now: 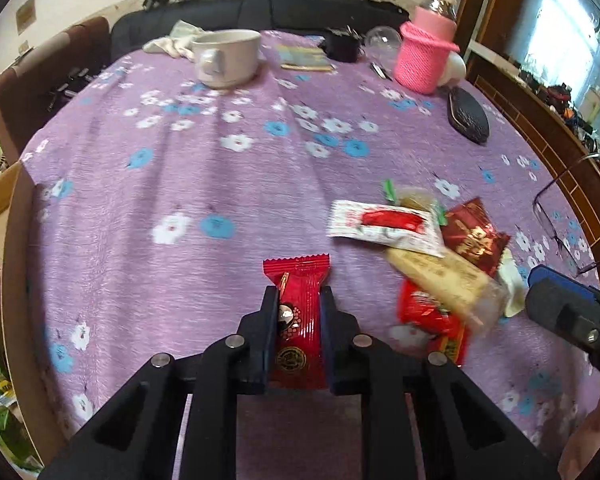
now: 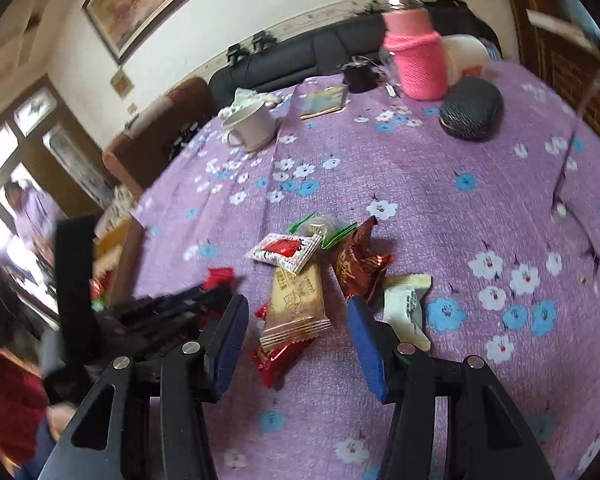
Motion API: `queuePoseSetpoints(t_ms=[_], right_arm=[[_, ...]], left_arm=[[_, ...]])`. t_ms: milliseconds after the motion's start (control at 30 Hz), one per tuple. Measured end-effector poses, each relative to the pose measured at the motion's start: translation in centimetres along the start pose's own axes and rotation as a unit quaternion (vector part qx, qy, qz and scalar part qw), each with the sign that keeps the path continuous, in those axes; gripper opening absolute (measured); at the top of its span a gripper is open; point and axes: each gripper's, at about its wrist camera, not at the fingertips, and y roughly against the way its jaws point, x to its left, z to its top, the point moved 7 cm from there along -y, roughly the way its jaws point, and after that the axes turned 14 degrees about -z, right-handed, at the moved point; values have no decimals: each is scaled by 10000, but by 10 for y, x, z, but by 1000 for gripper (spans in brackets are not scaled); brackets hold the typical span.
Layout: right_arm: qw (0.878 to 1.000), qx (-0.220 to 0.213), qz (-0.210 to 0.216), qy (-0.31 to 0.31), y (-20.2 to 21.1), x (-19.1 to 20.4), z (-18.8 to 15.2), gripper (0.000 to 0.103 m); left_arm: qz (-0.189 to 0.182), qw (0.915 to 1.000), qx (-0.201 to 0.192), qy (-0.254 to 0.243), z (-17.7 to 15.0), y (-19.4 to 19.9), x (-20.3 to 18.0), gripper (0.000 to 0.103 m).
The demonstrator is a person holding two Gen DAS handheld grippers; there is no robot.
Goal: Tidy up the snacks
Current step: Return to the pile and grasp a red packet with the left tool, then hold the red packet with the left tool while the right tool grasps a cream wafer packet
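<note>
Left wrist view: left claw [image 1: 299, 300] is clenched on a red snack packet [image 1: 298, 320], pads pressing its two long edges; the packet's crimped far end sticks out past the fingertips over the purple floral tablecloth [image 1: 188, 168] of the table. Claw points steeply down at the table. Remaining snacks lie in a loose pile [image 1: 432, 252] to the right, just apart from the held packet: a white-and-red sachet on top, a tan wafer bar, dark red and bright red wrappers below. Right claw [image 1: 556, 308] shows at the right edge, beside the pile. Cardboard box [image 1: 16, 280] stands at the table's left edge; judged the likely drop place, not certain.

Right wrist view: right claw [image 2: 298, 304] is released, jaws standing apart and straddling the tan wafer bar [image 2: 296, 300], pads not touching it. A red wrapper [image 2: 278, 356] lies under the bar, a white packet [image 2: 406, 312] just right of the right finger. Claw tilts down toward the pile.

Step in hand, judged: left carries one packet off; right lines up the next pick. Next move calls for lowering and closing on the bar alone, without catching the red wrapper beneath.
</note>
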Motion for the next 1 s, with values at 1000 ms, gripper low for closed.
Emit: queuePoseSetpoints(t_ms=[1000], right_arm=[[9970, -35, -399, 657, -10, 37, -14, 23]], left_arm=[[-539, 9979, -192, 295, 5, 12, 2, 18]])
